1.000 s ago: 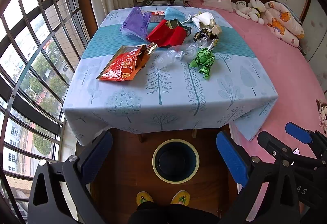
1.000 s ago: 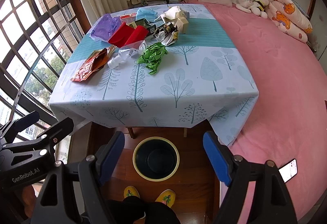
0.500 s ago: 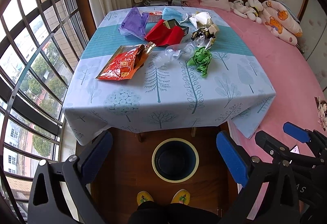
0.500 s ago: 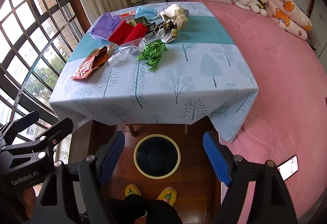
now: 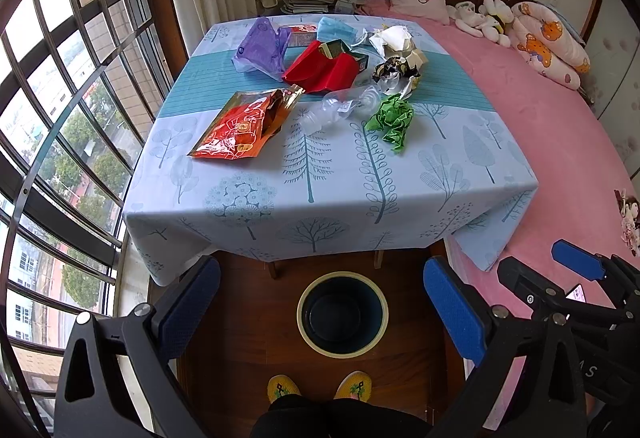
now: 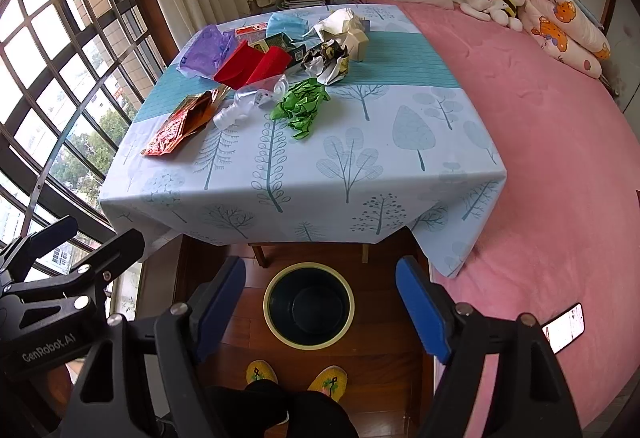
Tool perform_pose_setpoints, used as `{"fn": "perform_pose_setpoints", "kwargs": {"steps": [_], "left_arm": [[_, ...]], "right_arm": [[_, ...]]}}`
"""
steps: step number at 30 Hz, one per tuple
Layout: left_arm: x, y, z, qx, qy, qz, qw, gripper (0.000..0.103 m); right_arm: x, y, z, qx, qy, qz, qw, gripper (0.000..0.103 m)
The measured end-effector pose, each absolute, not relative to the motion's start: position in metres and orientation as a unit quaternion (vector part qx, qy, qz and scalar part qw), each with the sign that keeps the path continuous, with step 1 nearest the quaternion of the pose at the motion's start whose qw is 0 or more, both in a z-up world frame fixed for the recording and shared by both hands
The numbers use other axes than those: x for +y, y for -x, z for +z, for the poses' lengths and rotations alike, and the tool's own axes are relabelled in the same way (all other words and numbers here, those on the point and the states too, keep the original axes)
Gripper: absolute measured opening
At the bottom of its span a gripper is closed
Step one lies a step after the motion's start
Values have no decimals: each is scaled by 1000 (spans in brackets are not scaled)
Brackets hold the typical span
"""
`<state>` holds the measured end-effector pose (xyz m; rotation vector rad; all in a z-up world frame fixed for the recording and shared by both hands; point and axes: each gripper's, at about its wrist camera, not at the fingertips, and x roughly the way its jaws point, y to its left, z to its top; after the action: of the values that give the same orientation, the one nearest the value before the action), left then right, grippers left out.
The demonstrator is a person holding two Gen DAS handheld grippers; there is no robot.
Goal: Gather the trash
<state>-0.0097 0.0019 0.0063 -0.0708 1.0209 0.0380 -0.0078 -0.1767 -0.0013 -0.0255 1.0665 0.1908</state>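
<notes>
Trash lies on a table with a tree-print cloth point(image 5: 320, 174): an orange foil snack bag point(image 5: 244, 126), a crumpled clear plastic bottle point(image 5: 340, 106), crumpled green paper point(image 5: 392, 118), a red folded packet point(image 5: 320, 68), a purple plastic bag point(image 5: 260, 48), a blue mask point(image 5: 336, 30) and white paper point(image 5: 392, 38). A dark bin with a cream rim point(image 5: 343, 314) stands on the floor before the table. My left gripper point(image 5: 320, 310) is open and empty above the bin. My right gripper point(image 6: 320, 310) is open and empty, also above the bin point(image 6: 309, 305).
A pink bed point(image 5: 560, 126) with pillows and soft toys lies to the right of the table. A barred window point(image 5: 60, 98) runs along the left. A phone point(image 6: 564, 328) lies on the bed edge. The person's yellow slippers point(image 5: 320, 386) stand by the bin.
Both grippers have drifted slightly back and up, so the table and bin sit a little farther away. Both stay open and empty.
</notes>
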Motion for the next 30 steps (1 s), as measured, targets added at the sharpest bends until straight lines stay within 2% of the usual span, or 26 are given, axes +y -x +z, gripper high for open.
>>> {"fn": "perform_pose_setpoints", "kwargs": {"steps": [23,30], "left_arm": [[8,0,20,480,32,29,876,101],[30,-16,24,484,43,43,873,101]], "right_arm": [[-174,-5,12,501,4,112,858,78],[-160,-18,15,494,5,129,860,78]]}}
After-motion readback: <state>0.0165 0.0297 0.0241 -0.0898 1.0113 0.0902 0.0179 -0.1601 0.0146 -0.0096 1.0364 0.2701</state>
